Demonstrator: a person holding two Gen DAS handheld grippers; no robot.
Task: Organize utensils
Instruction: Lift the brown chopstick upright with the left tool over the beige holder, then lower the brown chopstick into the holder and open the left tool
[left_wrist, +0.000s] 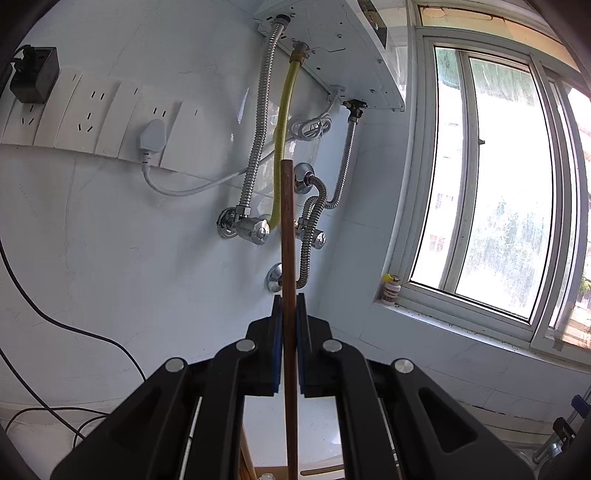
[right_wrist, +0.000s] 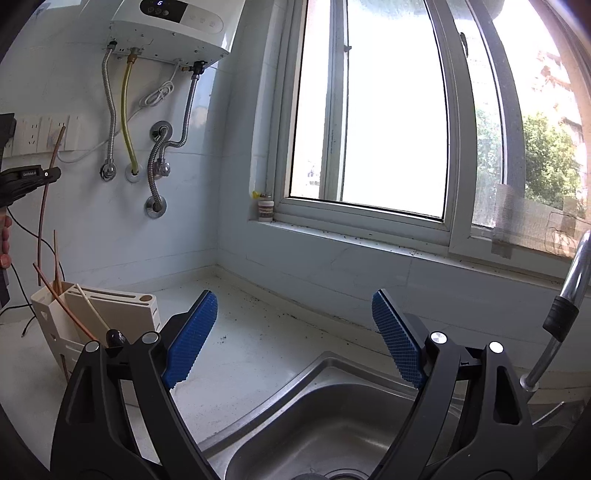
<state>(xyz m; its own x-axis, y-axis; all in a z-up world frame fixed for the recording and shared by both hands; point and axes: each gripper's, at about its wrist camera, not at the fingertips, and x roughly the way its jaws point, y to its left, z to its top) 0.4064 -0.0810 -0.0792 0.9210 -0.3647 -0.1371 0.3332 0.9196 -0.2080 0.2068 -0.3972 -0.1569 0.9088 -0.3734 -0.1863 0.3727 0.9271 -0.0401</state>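
Note:
My left gripper (left_wrist: 289, 301) is shut on a brown wooden chopstick (left_wrist: 289, 236) that stands upright between the blue pads, its top end against the wall pipes. The right wrist view shows the same left gripper (right_wrist: 55, 172) holding that chopstick (right_wrist: 46, 195) above a beige utensil holder (right_wrist: 122, 314) on the counter at the left. The holder has a few chopsticks (right_wrist: 62, 302) leaning in it. My right gripper (right_wrist: 293, 306) is open and empty, held over the sink's near corner.
A steel sink (right_wrist: 332, 424) lies below my right gripper, with a tap (right_wrist: 565, 306) at the right. A water heater (right_wrist: 173, 26) with hoses hangs on the wall. A window sill (right_wrist: 369, 236) carries a small jar (right_wrist: 265, 208). Black cables (left_wrist: 55, 321) trail down the left wall.

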